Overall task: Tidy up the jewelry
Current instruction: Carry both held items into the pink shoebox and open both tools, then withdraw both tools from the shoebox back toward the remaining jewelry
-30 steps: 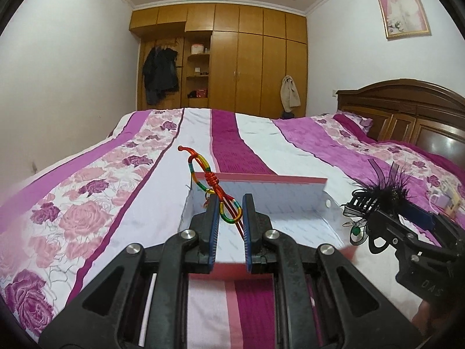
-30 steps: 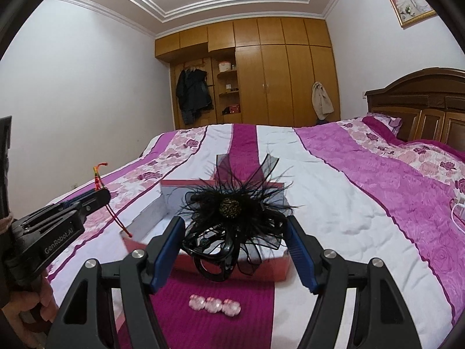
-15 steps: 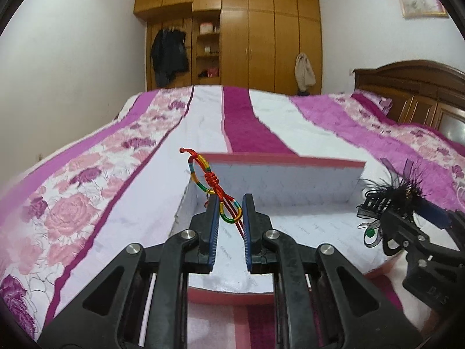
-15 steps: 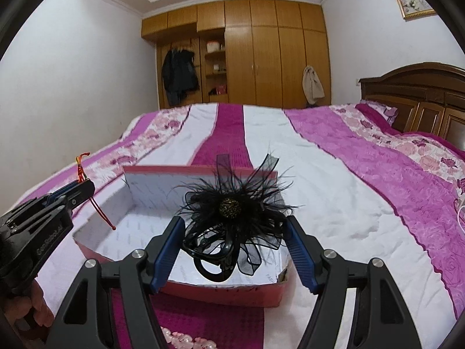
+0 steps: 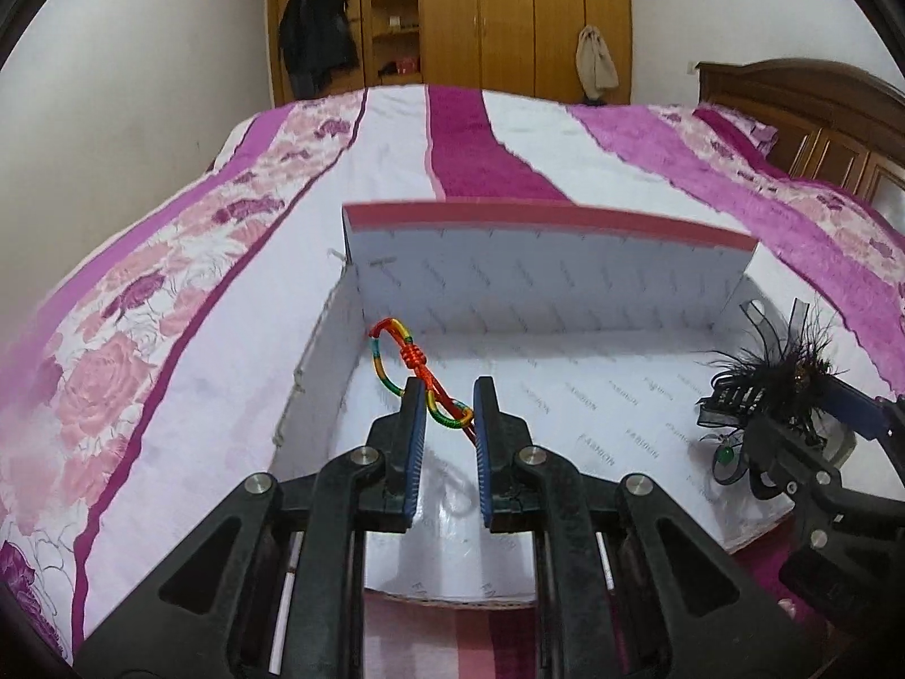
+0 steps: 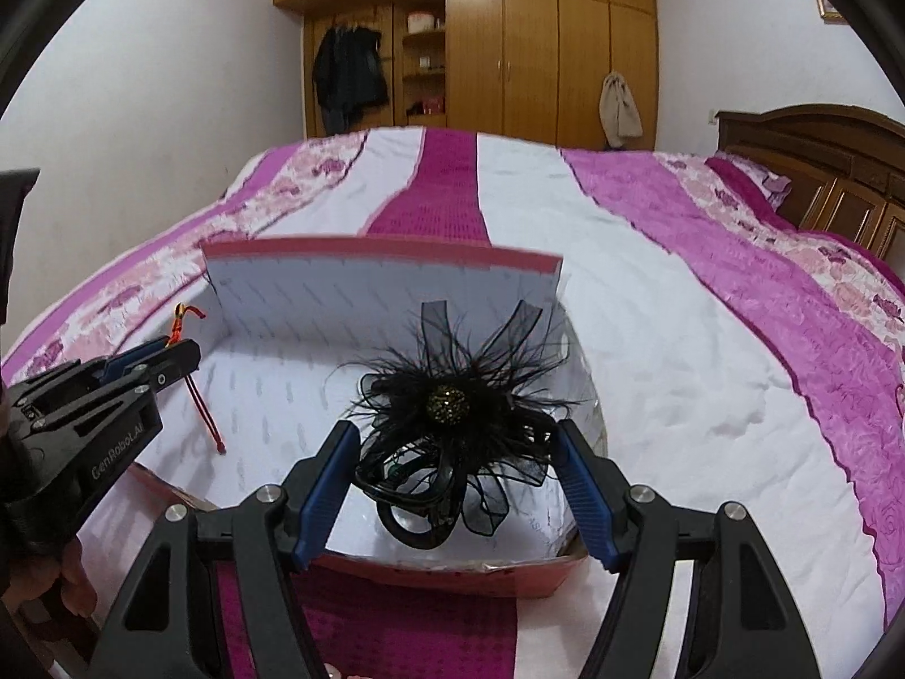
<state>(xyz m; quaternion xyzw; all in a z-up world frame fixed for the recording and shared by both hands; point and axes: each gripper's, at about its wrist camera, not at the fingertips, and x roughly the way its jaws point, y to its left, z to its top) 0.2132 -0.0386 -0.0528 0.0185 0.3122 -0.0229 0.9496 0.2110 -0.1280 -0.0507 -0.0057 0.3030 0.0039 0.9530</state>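
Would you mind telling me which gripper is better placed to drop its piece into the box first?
Left. The left gripper holds the cord bracelet well inside the box, above its floor. The right gripper has the feather clip nearer the front edge.

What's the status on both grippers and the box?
Left gripper shut on rainbow cord bracelet, over box. Right gripper shut on black feather hair clip, also over box. Nothing blocking the drop.

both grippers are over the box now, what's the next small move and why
Probably lower both a little, then open. The left gripper holds the rainbow cord bracelet and the right gripper the black feather hair clip, both above the white lining of the open pink box, so releasing should drop them inside.
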